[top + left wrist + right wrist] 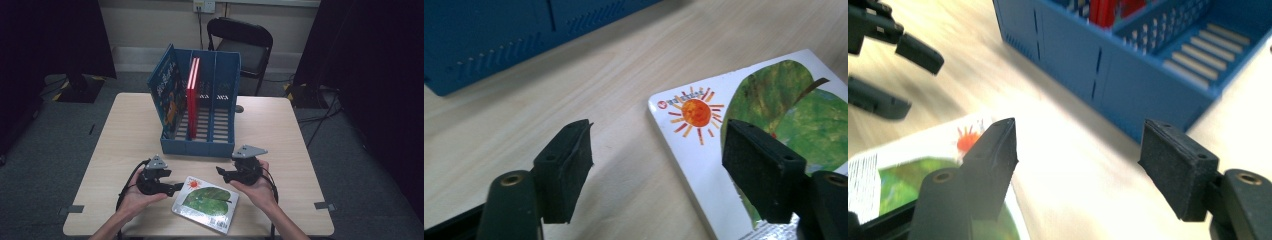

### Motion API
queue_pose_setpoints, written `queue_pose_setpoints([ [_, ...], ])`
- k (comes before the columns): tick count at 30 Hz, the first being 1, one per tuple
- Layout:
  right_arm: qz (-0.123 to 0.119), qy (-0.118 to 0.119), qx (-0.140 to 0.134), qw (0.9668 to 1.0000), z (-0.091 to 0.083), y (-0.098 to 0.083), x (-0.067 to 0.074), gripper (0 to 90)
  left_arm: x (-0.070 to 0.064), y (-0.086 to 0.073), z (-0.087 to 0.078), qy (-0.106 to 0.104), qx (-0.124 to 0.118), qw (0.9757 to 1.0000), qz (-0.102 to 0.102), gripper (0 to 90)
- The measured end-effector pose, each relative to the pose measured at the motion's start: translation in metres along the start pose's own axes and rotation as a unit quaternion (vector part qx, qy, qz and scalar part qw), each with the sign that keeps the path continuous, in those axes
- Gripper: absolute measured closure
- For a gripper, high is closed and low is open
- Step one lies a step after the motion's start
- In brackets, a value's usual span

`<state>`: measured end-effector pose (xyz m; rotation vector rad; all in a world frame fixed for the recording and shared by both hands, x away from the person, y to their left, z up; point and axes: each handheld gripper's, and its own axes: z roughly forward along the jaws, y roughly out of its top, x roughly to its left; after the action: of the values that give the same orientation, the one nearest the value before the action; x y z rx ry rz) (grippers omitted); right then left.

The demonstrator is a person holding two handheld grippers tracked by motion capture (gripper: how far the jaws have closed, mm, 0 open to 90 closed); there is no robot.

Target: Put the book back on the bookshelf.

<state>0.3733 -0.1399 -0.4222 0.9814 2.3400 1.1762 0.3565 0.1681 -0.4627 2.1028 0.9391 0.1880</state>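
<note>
At my desk, a white picture book with a green leaf and an orange sun on its cover lies flat near the front edge, between my two hands. My left hand-held gripper has its jaws parted wide astride the book's sun corner, gripping nothing. My right hand-held gripper is also agape and empty, above the book's far edge. Behind the book stands a blue file rack containing a red book.
</note>
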Motion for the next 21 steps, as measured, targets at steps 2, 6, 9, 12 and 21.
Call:
queue_pose_setpoints([
  [2,0.009,-0.002,0.001,1.0000,-0.005,-0.010,-0.001,31.3,-0.001,-0.001,0.000,-0.008,-0.005,0.9999,-0.006,28.8],
  [6,0.016,0.005,0.011,0.9998,-0.009,-0.024,0.001,31.9,-0.004,-0.002,0.003,-0.012,0.001,0.9999,-0.003,35.3],
  [9,0.012,0.011,0.030,0.9994,-0.014,-0.044,0.008,34.9,-0.008,-0.003,0.008,-0.016,0.009,0.9998,0.009,37.9],
  [12,0.017,0.013,0.042,0.9989,-0.017,-0.055,0.010,37.2,-0.012,-0.006,0.015,-0.019,0.020,0.9995,0.018,42.0],
  [21,0.033,0.027,0.062,0.9972,-0.027,-0.077,0.015,42.4,-0.018,-0.009,0.027,-0.038,0.036,0.9983,0.023,47.9],
])
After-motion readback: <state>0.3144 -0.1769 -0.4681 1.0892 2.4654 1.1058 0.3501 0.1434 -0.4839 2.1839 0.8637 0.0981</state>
